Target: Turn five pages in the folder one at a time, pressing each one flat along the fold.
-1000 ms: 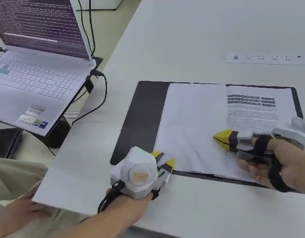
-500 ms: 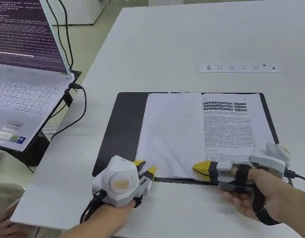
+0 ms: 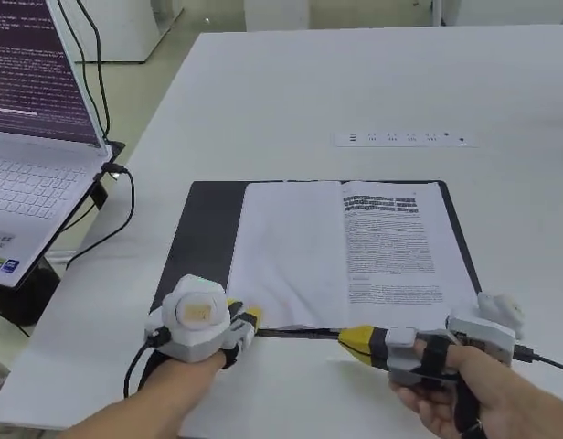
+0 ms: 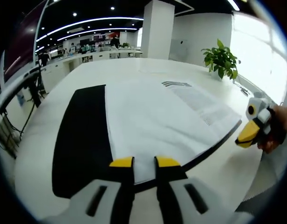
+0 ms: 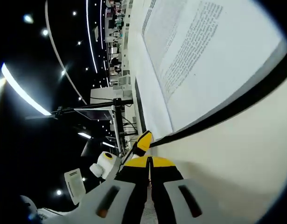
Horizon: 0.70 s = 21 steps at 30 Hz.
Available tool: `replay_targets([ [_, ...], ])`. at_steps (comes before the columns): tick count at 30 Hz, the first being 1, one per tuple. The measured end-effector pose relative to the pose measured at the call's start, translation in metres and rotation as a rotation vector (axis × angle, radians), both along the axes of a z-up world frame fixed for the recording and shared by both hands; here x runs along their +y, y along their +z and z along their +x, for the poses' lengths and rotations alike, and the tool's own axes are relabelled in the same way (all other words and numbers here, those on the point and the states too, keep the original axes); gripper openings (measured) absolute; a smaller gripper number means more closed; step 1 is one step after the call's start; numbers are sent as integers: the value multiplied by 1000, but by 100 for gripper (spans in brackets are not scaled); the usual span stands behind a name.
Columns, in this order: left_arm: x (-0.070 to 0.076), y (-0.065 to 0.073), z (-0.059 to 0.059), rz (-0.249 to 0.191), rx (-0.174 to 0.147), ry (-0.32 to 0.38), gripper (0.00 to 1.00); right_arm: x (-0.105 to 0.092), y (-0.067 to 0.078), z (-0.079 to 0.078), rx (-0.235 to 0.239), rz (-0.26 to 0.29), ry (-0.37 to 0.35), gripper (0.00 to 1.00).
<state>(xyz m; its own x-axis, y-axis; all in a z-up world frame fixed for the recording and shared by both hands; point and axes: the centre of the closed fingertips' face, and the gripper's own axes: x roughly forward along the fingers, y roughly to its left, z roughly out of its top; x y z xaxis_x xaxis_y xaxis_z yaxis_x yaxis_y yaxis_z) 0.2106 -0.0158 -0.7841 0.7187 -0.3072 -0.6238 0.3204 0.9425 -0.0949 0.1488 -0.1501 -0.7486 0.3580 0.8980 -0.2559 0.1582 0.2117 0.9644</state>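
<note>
Left tool (image 4: pixel 144 162), slightly spread, and right tool (image 3: pixel 352 340), pressed together empty, hover by the folder (image 3: pixel 201 240), probably to lift a page

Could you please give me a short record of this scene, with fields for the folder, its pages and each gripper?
table: white
folder: lying open, black cover showing left of the pages
left page: blank white
right page: printed text
left gripper: at the folder's near left edge, jaws slightly apart, nothing between them
right gripper: at the near edge close to the fold, jaws together, holding nothing
laptop: left of the table, screen on
power strip: on the table beyond the folder
</note>
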Motion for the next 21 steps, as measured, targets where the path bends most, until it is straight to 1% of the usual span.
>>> replay_targets([
  [1, 0, 4, -1, 11, -6, -11, 11, -3, 6, 1, -24, -8, -16, 0],
  [2, 0, 7, -1, 11, -9, -8, 10, -4, 11, 2, -40, -13, -27, 0],
  [3, 2, 13, -3, 10, -19, -6, 11, -8, 17, 3, -64, -28, -44, 0],
  [4, 3, 18, -3, 5, -35, -1, 12, -11, 20, 5, -89, -51, -59, 0],
  [5, 4, 25, -5, -4, -43, 8, 13, -15, 26, 6, -133, -92, -62, 0],
  [6, 6, 29, -6, -6, -43, 19, 14, -18, 30, 7, -157, -105, -64, 0],
  [7, 9, 35, -9, -11, -45, 39, 15, -24, 36, 10, -198, -144, -86, 0],
  [8, 10, 41, -10, -22, -56, 50, 16, -27, 40, 10, -229, -173, -87, 0],
  [9, 12, 50, -12, -42, -78, 64, 17, -31, 45, 8, -262, -209, -78, 0],
  [11, 16, 62, -18, -47, -104, 77, 19, -40, 53, 11, -305, -249, -97, 0],
  [12, 19, 67, -20, -51, -110, 91, 21, -46, 57, 11, -344, -286, -96, 0],
  [13, 22, 71, -21, -55, -115, 115, 23, -51, 60, 11, -362, -312, -99, 0],
  [14, 28, 78, -25, -71, -121, 156, 25, -60, 63, 12, -388, -351, -115, 0],
  [15, 31, 83, -28, -85, -122, 187, 27, -65, 66, 12, -407, -364, -127, 0],
  [16, 35, 89, -32, -92, -128, 217, 29, -70, 71, 10, -414, -371, -140, 0],
  [17, 37, 93, -34, -92, -137, 220, 30, -75, 73, 9, -416, -388, -149, 0],
  [18, 39, 98, -36, -93, -149, 229, 31, -85, 73, 8, -445, -451, -164, 0],
  [20, 41, 106, -40, -92, -170, 236, 34, -93, 76, 7, -479, -498, -171, 0],
  [21, 41, 111, -44, -93, -179, 237, 35, -102, 77, 5, -495, -554, -171, 0],
])
